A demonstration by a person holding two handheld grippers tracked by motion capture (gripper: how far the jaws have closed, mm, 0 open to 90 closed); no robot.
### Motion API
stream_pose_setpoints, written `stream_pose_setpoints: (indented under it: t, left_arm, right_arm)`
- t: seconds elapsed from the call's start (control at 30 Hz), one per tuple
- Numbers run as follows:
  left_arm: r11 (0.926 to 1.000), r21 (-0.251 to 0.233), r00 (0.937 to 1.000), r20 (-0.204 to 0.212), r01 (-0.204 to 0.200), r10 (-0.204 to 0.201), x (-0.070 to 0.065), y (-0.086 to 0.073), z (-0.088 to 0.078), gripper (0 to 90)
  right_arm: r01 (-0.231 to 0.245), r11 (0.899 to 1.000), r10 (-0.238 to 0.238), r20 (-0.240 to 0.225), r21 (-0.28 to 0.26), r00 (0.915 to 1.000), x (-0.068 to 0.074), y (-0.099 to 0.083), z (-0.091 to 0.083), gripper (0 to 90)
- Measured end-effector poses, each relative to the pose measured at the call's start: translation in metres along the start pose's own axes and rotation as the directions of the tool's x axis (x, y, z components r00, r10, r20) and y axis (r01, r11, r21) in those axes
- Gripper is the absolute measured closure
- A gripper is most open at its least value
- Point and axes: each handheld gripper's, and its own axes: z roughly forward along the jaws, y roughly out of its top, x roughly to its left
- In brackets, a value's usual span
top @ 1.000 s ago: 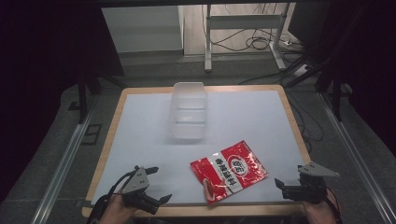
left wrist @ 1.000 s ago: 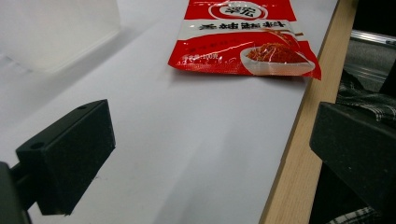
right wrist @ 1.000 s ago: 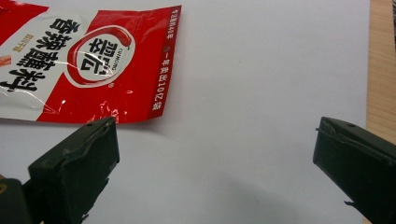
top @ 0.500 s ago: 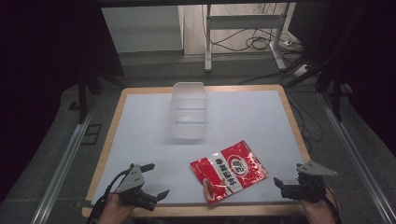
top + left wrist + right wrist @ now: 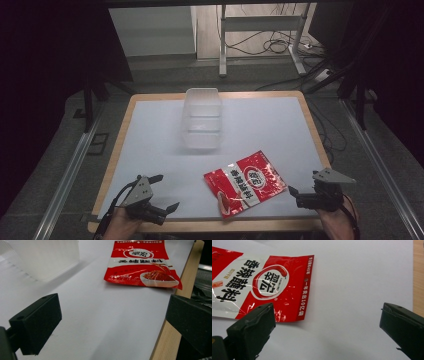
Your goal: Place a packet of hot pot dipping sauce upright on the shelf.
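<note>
Our left gripper has slid a little toward seven o'clock over the last second, jaws spread wide and empty, so we judge no grasp has begun. Our right gripper holds at four o'clock, jaws also wide, beside the red sauce packet. The packet lies flat at five o'clock, well short of the clear container. Its label reads "CUIHONG" with Chinese characters.

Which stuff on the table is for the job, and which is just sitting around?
For the job:
- red sauce packet, lying flat between both grippers
- clear plastic box, likely where it goes
- left gripper and right gripper, both open

Just lying about:
- cables on the floor beyond the table
</note>
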Motion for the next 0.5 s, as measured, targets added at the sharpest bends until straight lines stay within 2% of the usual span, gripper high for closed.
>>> stream_pose_setpoints:
  t: [0.17,0.5]
  left_arm:
    - [0.9999,-0.008,1.0,-0.002,0.009,-0.009,0.001,0.0,-0.001,0.3]
    - [1.0,-0.001,1.0,0.003,-0.005,0.005,0.0,0.0,0.0,0.3]
  right_arm:
    - [0.012,1.0,-0.012,-0.035,0.0,0.9993,0.002,0.005,0.006,0.3]
    - [0.04,0.999,-0.039,-0.059,0.015,0.9975,0.008,0.009,0.021,0.0]
